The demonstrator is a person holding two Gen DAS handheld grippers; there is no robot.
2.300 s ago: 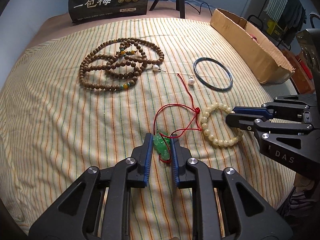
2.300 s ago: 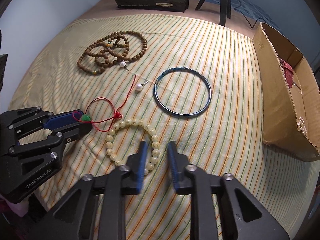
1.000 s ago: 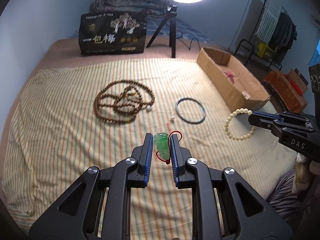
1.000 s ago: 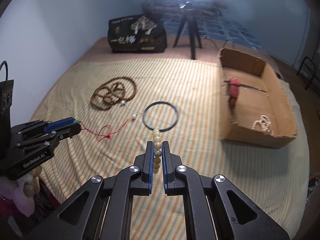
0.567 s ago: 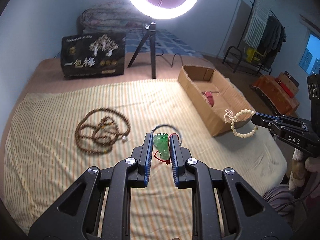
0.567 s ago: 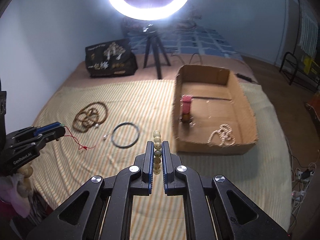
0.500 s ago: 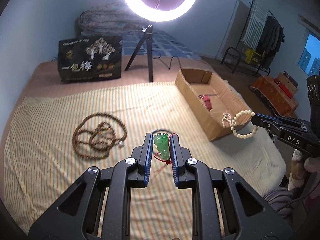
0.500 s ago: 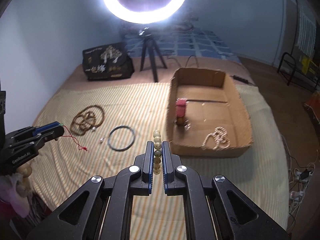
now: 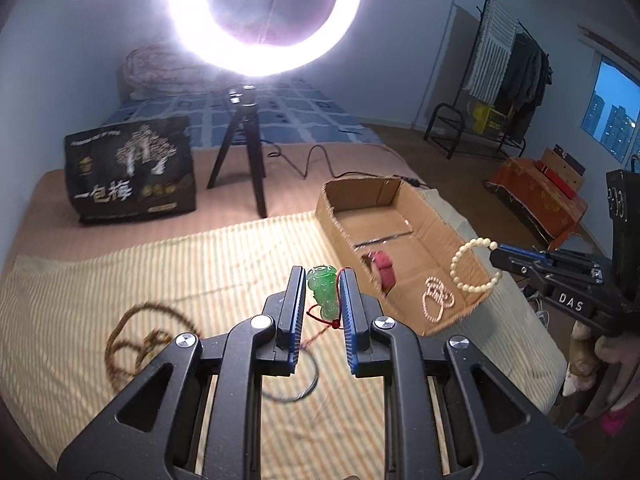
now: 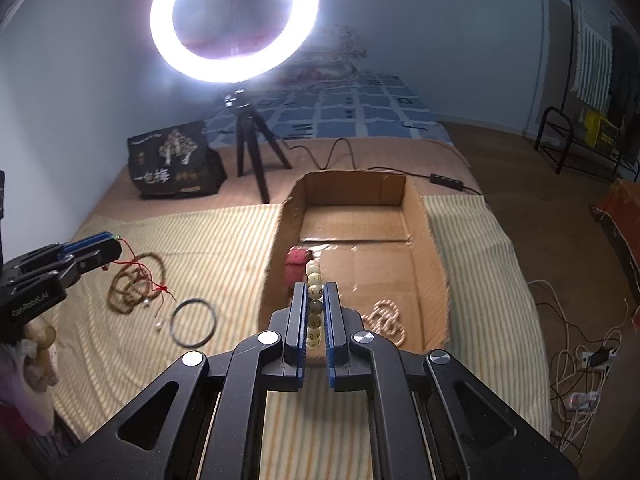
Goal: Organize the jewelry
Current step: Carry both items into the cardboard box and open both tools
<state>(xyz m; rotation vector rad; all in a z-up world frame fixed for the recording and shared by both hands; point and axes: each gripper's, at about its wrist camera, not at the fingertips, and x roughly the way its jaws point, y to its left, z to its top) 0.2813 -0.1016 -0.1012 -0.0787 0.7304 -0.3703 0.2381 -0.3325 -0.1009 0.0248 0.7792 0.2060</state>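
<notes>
Your left tongs [image 9: 322,295] pinch the green pendant [image 9: 322,290] at mid-frame in the left view. It looks hard, smooth and light, so grip its flat faces, while its red cord [image 10: 142,270] trails limp below. Your right tongs [image 10: 315,307] clamp the cream bracelet [image 10: 314,300] by a few beads, and the loop hangs loose over the near wall of the box [image 10: 434,256]. Count three pieces inside the box: a red item [image 10: 296,266] and what look like two bead strings [image 9: 436,300]. Two remain on the striped cloth [image 10: 224,240], lower left of the right view: one brown necklace [image 10: 130,286] and one dark bangle [image 10: 193,322].
</notes>
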